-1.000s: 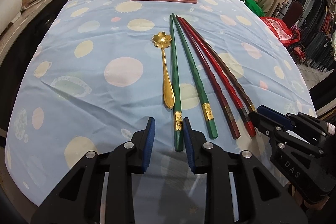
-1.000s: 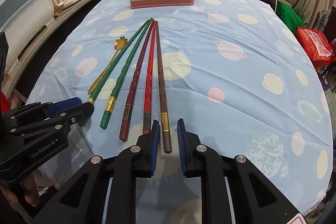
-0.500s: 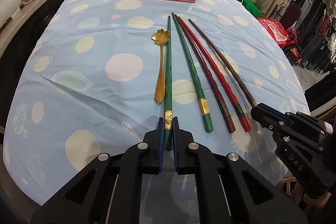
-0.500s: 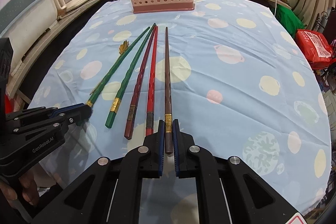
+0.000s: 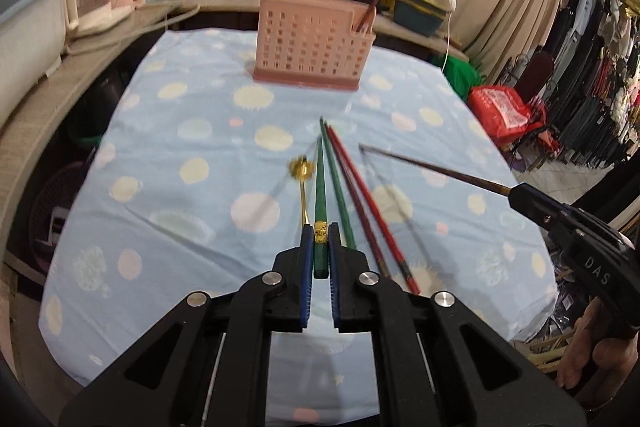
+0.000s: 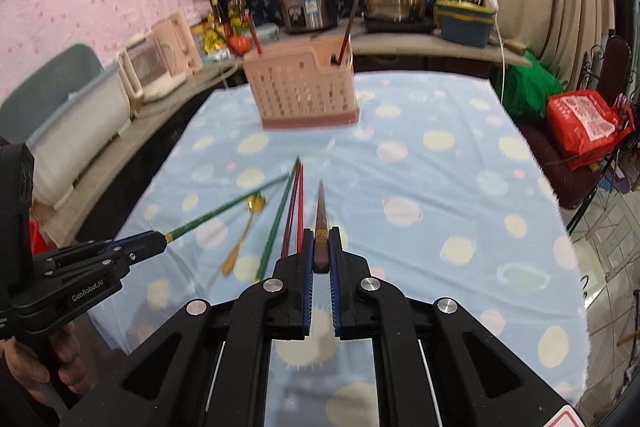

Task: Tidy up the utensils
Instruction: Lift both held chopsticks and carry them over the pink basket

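One green chopstick point(image 5: 319, 187) and one brown chopstick point(image 6: 321, 215) are held raised, tips forward. A second green chopstick point(image 5: 338, 193), two red chopsticks point(image 5: 370, 205) and a gold flower-headed spoon point(image 5: 303, 183) lie on the surface. A pink perforated holder point(image 5: 312, 47) stands beyond.

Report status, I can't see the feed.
Left tongs shut on green chopstick. Right tongs shut on brown chopstick. Both lifted. Pink basket ahead, path open.
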`<action>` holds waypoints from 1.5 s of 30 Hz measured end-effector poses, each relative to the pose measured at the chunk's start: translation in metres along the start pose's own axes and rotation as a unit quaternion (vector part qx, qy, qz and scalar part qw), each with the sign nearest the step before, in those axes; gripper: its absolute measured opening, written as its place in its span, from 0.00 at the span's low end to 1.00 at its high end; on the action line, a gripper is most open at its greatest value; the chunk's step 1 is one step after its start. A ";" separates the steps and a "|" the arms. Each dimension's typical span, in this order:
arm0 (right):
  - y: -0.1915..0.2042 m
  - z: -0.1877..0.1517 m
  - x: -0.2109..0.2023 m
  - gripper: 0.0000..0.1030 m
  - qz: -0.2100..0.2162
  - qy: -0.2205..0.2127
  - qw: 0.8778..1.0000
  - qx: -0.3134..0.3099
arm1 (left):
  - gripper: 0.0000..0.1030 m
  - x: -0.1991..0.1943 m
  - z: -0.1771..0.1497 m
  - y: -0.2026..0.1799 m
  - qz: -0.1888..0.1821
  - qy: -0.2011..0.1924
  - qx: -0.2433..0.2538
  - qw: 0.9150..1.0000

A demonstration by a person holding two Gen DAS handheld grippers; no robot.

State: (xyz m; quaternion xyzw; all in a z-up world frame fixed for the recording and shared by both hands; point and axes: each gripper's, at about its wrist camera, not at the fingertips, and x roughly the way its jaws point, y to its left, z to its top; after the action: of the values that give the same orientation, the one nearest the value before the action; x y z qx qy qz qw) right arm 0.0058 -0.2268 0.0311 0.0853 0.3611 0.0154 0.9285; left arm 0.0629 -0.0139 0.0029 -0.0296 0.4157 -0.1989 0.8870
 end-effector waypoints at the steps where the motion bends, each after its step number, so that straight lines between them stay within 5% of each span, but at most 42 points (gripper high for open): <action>1: -0.001 0.005 -0.004 0.07 0.001 -0.007 1.000 0.001 | 0.07 -0.005 0.008 -0.001 -0.001 -0.010 0.001 1.000; 18: -0.005 0.110 -0.015 0.07 0.013 -0.103 0.995 0.003 | 0.07 -0.037 0.124 -0.015 0.001 -0.125 0.025 0.992; 28: -0.008 0.196 -0.007 0.07 0.026 -0.158 0.987 0.009 | 0.07 -0.054 0.210 -0.021 0.009 -0.202 0.040 0.979; 37: 0.001 0.273 0.027 0.07 0.041 -0.190 0.981 0.018 | 0.07 -0.047 0.289 -0.024 0.010 -0.256 0.041 0.966; 45: 0.008 0.302 0.081 0.07 0.050 -0.185 0.981 0.035 | 0.07 -0.007 0.328 -0.019 0.011 -0.266 0.034 0.963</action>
State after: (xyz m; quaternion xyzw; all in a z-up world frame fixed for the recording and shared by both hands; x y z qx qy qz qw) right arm 0.2695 -0.2563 0.1976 0.1372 0.1785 0.0334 0.9738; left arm 0.2989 -0.0662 0.2262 -0.0468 0.1584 -0.1877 0.9682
